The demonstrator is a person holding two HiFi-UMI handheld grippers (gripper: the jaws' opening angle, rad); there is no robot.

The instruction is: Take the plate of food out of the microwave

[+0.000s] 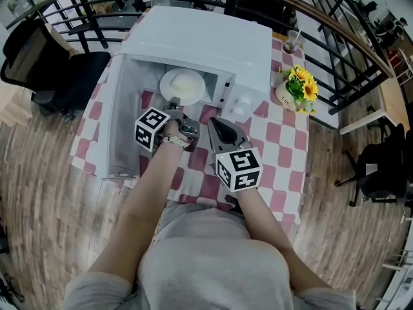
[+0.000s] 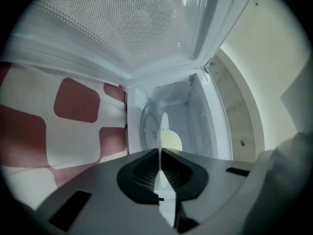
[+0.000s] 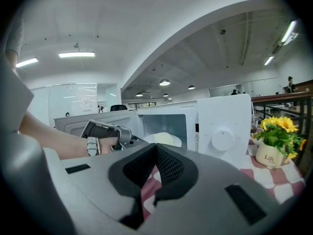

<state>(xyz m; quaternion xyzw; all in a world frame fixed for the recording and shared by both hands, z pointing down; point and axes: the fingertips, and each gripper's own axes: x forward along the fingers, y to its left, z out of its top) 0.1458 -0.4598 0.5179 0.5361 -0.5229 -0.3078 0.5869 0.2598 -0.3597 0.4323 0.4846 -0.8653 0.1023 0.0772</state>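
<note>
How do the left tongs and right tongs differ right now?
The left tongs are clamped on the plate rim; the right tongs are shut on nothing. The left tongs reach the microwave mouth; the right tongs hang back over the checked tablecloth. Both point toward the microwave.

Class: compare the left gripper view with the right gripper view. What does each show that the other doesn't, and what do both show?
Left gripper view only: the microwave's inner walls, the door's dotted window, and the left gripper's jaws shut on the plate, seen edge-on. Right gripper view only: the dial, the flowers, the ceiling lights, and the right gripper, shut and empty. Both: the plate, the microwave and the checked cloth.
</note>
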